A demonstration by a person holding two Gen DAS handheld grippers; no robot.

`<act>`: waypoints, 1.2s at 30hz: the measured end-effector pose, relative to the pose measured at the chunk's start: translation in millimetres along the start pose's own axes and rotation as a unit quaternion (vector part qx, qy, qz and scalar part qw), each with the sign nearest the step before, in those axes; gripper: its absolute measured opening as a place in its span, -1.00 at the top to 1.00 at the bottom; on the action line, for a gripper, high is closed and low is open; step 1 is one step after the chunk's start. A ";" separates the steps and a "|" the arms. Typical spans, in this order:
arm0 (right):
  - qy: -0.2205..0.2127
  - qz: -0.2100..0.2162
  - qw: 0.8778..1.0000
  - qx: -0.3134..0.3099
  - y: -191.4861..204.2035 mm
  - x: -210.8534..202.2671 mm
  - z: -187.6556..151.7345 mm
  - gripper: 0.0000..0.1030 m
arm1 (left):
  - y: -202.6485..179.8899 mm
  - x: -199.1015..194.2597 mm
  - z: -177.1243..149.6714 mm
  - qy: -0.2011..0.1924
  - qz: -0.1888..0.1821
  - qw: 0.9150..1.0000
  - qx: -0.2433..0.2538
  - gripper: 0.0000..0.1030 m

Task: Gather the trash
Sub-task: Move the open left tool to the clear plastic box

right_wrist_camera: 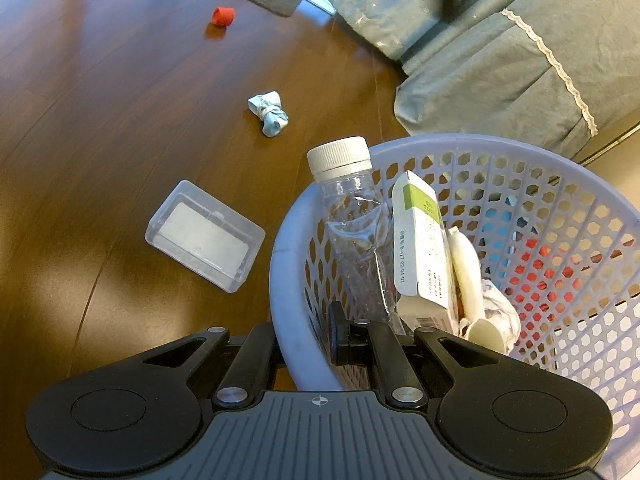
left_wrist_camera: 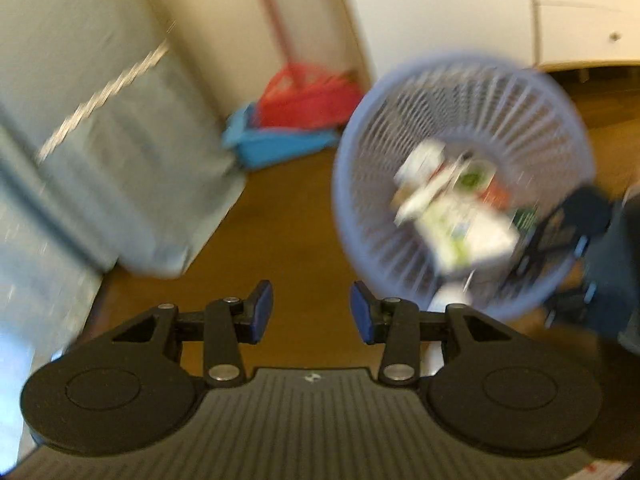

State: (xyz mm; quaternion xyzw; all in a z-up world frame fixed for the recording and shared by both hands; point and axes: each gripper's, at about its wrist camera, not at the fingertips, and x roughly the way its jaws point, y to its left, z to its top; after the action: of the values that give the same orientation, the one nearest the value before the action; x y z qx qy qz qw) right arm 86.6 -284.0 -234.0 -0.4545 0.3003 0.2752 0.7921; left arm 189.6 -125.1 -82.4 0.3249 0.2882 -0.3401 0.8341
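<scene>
Lilac basket [right_wrist_camera: 500, 148]: rim pinched by right gripper [right_wrist_camera: 308, 332]; bottle [right_wrist_camera: 352, 216] and carton [right_wrist_camera: 420, 240] held inside
Left gripper [left_wrist_camera: 312, 312]: jaws spread, nothing between
Floor [right_wrist_camera: 100, 120]: clear box [right_wrist_camera: 204, 236], blue wad [right_wrist_camera: 269, 113], red cap [right_wrist_camera: 223, 16] left

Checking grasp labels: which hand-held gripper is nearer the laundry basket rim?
Right. The right hand-held gripper is shut on the basket rim, one finger inside, one outside. The left hand-held gripper is open and empty, off to the side over bare floor.
</scene>
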 end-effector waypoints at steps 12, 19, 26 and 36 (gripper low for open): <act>0.008 0.001 1.000 -0.009 2.6 -0.4 0.2 0.92 | 21.5 -6.0 -102.5 0.097 0.034 0.988 -0.111 0.27; 0.009 -0.001 1.000 -0.009 3.2 -0.8 -0.6 0.92 | -11.3 11.9 -105.6 0.097 -0.014 0.990 -0.098 0.27; 0.010 0.001 1.000 -0.008 1.7 -0.2 0.0 0.92 | -34.5 30.5 -108.8 0.095 -0.052 0.991 -0.084 0.17; 0.009 0.001 1.000 -0.008 -0.9 0.0 -4.6 0.92 | -67.9 65.2 -115.2 0.075 -0.121 0.988 -0.060 -0.31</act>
State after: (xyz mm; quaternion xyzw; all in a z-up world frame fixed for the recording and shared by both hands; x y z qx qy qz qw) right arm 86.2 -288.4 -235.4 -0.4632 0.3051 0.2746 0.7854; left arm 147.8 -102.7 -223.3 0.2619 0.4067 -0.3956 0.7807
